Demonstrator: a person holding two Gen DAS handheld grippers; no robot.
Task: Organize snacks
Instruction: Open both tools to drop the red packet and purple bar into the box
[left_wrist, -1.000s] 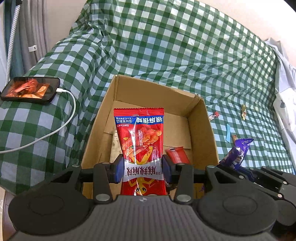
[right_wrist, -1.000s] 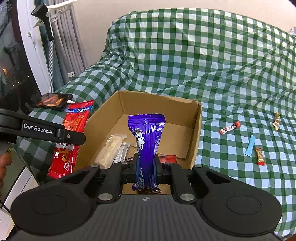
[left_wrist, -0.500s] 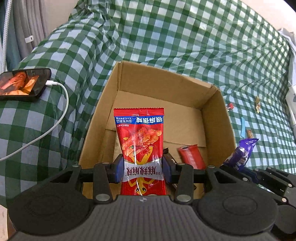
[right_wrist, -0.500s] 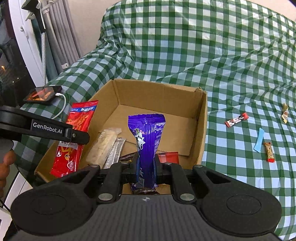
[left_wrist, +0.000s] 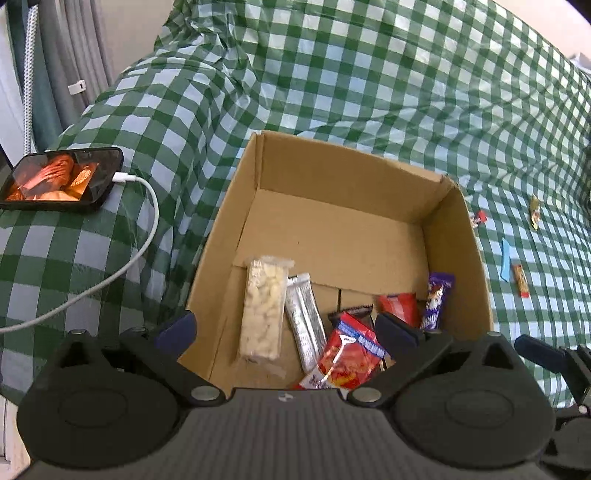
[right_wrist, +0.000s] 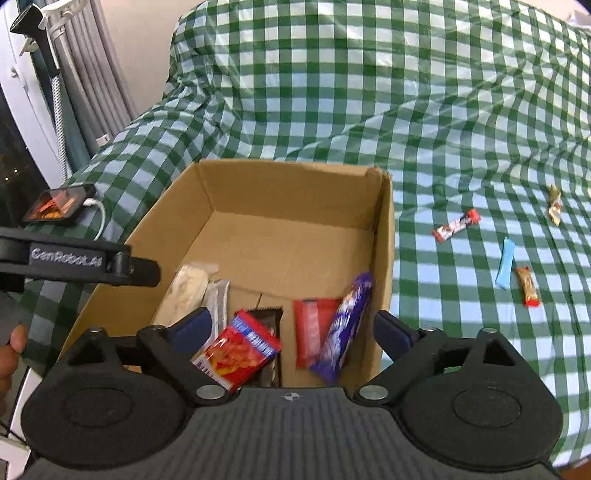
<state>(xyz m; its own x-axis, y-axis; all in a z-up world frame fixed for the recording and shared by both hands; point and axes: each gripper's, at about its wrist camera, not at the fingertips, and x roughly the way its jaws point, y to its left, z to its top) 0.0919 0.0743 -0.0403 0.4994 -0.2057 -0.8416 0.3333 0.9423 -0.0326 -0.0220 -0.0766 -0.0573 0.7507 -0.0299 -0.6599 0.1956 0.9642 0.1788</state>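
A cardboard box (left_wrist: 351, 177) (right_wrist: 291, 177) sits on the green checked cloth. My left gripper (left_wrist: 286, 326) is open above its near end. The red snack pack (left_wrist: 347, 354) (right_wrist: 238, 349) lies loose in the box below it. My right gripper (right_wrist: 291, 325) is open too. The purple snack pack (right_wrist: 345, 325) (left_wrist: 437, 299) leans against the box's right wall, blurred. Also in the box are a pale clear-wrapped bar (left_wrist: 264, 302), a silver bar (left_wrist: 304, 325), a dark bar (right_wrist: 267, 317) and a small red packet (right_wrist: 314, 328).
Loose snacks lie on the cloth right of the box: a red-white bar (right_wrist: 456, 229), a blue stick (right_wrist: 505, 266), an orange bar (right_wrist: 527, 291) and a gold candy (right_wrist: 554, 208). A phone (left_wrist: 61, 179) on a white cable (left_wrist: 122, 266) lies left of the box.
Both grippers have opened. The red pack has dropped from the left one and the purple pack from the right one into the box.
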